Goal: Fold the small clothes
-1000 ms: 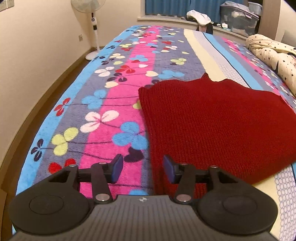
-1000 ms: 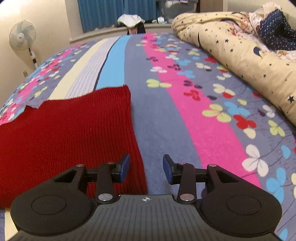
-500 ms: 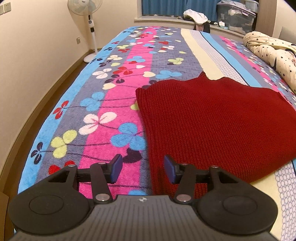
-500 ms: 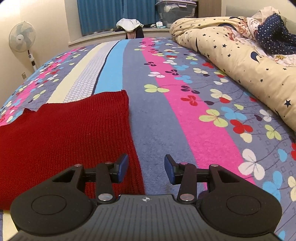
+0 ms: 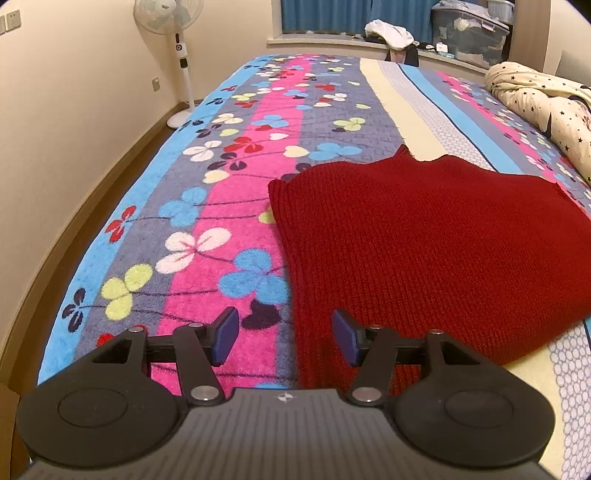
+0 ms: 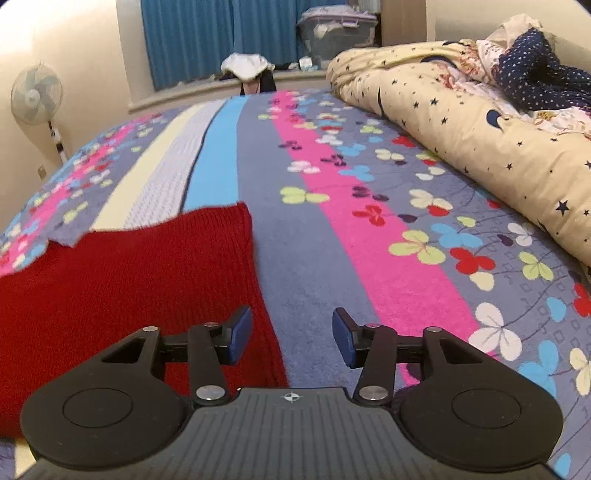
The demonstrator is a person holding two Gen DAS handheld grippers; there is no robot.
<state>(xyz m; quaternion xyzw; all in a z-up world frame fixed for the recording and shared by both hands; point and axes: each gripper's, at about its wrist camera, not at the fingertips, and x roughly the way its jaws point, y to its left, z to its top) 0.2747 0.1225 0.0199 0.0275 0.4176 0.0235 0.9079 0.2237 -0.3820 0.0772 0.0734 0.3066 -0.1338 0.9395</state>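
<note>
A dark red knitted garment (image 5: 436, 243) lies flat on the flowered bedspread (image 5: 236, 155). In the left wrist view my left gripper (image 5: 285, 336) hovers over the garment's near left edge. Its jaws are opening and grip nothing, though the cloth's edge shows in the gap below them. In the right wrist view the same red garment (image 6: 122, 284) fills the lower left. There my right gripper (image 6: 292, 338) hangs over the garment's near right edge, its jaws opening with nothing held between the blue pads (image 6: 238, 334).
A cream star-print duvet (image 6: 480, 122) is heaped along the bed's right side. A standing fan (image 5: 173, 44) is by the left wall, beyond the bed's left edge. A window ledge with clothes and a plastic box (image 5: 469, 33) runs behind the bed.
Both grippers' jaws have spread wider. The right view has tilted up slightly, showing more of the far wall. The garment lies as before.
</note>
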